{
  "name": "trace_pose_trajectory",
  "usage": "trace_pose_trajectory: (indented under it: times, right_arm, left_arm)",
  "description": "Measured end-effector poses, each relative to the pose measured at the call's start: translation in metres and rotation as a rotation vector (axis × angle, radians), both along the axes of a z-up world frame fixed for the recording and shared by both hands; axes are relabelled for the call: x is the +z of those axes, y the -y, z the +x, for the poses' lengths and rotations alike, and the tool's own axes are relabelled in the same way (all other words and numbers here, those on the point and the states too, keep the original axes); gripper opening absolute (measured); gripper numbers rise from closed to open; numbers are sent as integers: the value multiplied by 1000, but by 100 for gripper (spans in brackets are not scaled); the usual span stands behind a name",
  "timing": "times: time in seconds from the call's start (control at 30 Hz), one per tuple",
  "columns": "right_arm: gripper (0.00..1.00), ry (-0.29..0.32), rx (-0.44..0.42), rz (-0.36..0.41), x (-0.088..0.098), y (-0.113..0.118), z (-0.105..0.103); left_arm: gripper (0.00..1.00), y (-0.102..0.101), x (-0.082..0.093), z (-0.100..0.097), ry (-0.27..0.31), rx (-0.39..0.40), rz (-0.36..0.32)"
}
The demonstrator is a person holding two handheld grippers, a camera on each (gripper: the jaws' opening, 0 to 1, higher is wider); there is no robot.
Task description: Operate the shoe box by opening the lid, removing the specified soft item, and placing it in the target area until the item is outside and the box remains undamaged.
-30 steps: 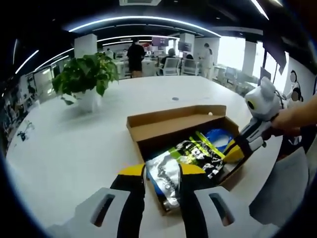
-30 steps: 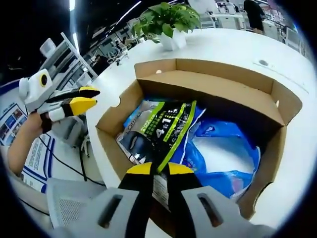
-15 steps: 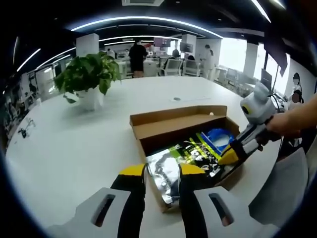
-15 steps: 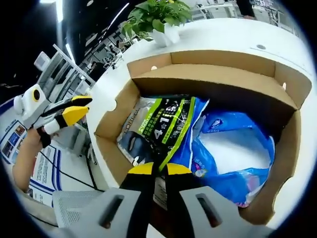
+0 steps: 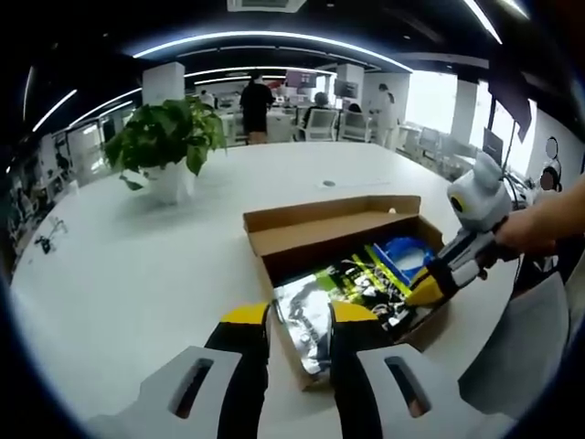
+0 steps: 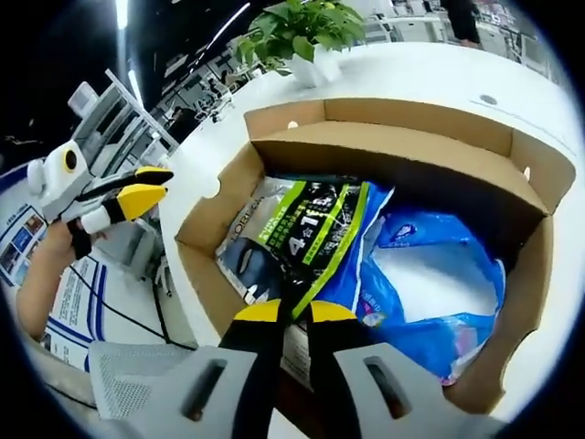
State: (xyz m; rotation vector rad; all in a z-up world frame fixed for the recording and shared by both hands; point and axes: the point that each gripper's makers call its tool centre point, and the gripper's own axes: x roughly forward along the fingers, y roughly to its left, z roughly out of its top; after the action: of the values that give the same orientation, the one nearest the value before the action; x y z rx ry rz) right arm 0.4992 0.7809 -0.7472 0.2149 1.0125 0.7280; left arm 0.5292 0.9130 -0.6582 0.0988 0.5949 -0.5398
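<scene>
The shoe box [image 6: 384,128] stands open near the table [image 5: 137,265] edge closest to you, its lid folded back on the far side, so the opening step looks done. The removal step is in hand. Your right gripper [image 6: 294,312] has its jaws closed on the near edge of the black-and-green packet [image 6: 306,229], which lies inside the box on a silver pouch [image 5: 306,315], beside a blue bag [image 6: 430,283]. Your left gripper [image 5: 298,314] is held off the box's near corner, jaws apart and empty.

Judged next: lift the packet straight up and clear of the cardboard walls, then carry it to bare table. Which packet counts as the specified item cannot be told.

Obstructions: the neighbouring bags may drag along; the box wall sits close beside your right jaws. A potted plant [image 5: 164,137] stands well apart toward the far edge.
</scene>
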Motion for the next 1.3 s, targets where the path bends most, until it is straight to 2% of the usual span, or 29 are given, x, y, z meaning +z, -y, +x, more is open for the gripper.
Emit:
trace_pose_trajectory:
  times: [0.3, 0.5, 0.93, 1.3]
  right_arm:
    - [1, -4, -1, 10, 0, -3, -1]
    - [0, 10, -58, 27, 7, 8, 8]
    - [0, 88, -56, -68, 13, 39, 10]
    - [0, 142, -42, -150, 16, 60, 10]
  left_arm:
    - [22, 2, 0, 1, -1, -6, 1]
    - [22, 4, -2, 1, -6, -10, 2]
    - [22, 22, -14, 2, -41, -60, 10]
    - [22, 37, -32, 0, -97, -117, 24]
